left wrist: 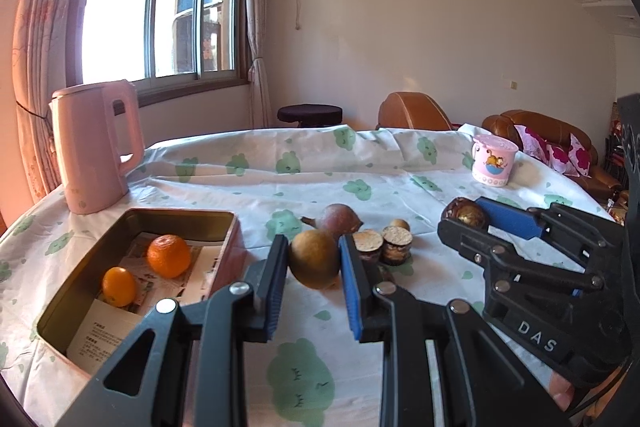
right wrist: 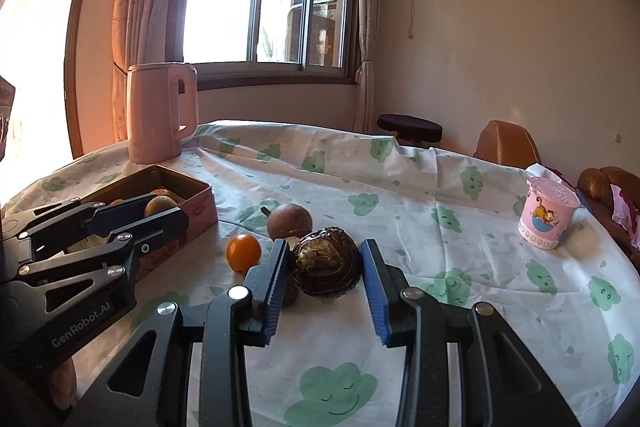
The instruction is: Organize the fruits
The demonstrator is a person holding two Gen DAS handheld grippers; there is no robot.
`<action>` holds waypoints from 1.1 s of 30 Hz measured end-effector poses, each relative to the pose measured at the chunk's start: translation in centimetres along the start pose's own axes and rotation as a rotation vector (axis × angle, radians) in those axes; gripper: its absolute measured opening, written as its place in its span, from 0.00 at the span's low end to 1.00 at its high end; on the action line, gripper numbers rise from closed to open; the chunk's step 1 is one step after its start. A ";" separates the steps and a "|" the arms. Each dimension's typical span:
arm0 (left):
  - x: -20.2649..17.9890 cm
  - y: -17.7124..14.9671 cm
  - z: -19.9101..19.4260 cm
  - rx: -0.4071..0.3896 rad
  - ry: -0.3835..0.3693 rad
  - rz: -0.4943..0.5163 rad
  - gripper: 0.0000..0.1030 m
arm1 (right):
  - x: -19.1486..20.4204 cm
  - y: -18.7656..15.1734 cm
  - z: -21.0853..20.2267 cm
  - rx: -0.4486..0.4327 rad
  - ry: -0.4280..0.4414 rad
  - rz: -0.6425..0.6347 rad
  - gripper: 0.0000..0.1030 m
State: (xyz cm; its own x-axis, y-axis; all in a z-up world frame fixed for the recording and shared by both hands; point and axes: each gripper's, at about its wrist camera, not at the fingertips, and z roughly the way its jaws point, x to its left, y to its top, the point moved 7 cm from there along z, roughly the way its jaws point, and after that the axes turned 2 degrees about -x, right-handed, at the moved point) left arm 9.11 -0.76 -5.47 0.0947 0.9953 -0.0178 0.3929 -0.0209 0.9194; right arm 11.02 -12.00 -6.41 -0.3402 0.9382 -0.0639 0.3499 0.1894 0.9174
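Note:
My left gripper (left wrist: 314,267) is shut on a yellow-brown round fruit (left wrist: 314,259), held above the cloth just right of the open tin box (left wrist: 182,217). Two oranges (left wrist: 168,255) lie in the box on paper. My right gripper (right wrist: 325,263) is shut on a dark brown wrinkled fruit (right wrist: 326,261); it shows in the left wrist view (left wrist: 466,213) too. A purple-brown fruit (right wrist: 289,220) and a small orange (right wrist: 243,253) lie on the cloth. The left gripper also shows in the right wrist view (right wrist: 160,209) by the box.
A pink kettle (left wrist: 96,147) stands behind the box. A pink cartoon cup (right wrist: 548,213) stands at the far right of the table. Two short cork-topped cylinders (left wrist: 384,245) sit near the fruits. Brown sofas and a dark stool are beyond the table.

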 end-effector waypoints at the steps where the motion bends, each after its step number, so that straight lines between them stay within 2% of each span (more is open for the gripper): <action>1: 0.5 0.1 -0.2 0.000 0.004 -0.008 0.27 | 0.5 0.2 0.1 0.001 0.017 0.001 0.38; 4: 2.2 0.3 -0.5 0.000 0.031 -0.024 0.27 | 2.2 0.9 0.3 0.003 0.071 -0.001 0.38; 13: 7.0 0.4 -1.2 0.015 0.122 -0.056 0.27 | 7.0 3.2 0.8 0.000 0.151 -0.056 0.38; 22: 11.2 -0.1 -1.5 0.035 0.182 -0.098 0.27 | 10.3 5.1 1.8 -0.001 0.201 -0.096 0.38; 33: 14.4 -1.1 -1.4 0.070 0.241 -0.130 0.27 | 13.5 5.4 3.5 0.023 0.239 -0.125 0.38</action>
State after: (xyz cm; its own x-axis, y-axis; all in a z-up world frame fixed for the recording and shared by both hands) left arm 8.77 13.76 -6.21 -0.1771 0.9837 -0.0322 0.4503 0.1101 0.8860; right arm 11.34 2.70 -3.72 -0.5776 0.8125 -0.0787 0.3112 0.3083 0.8990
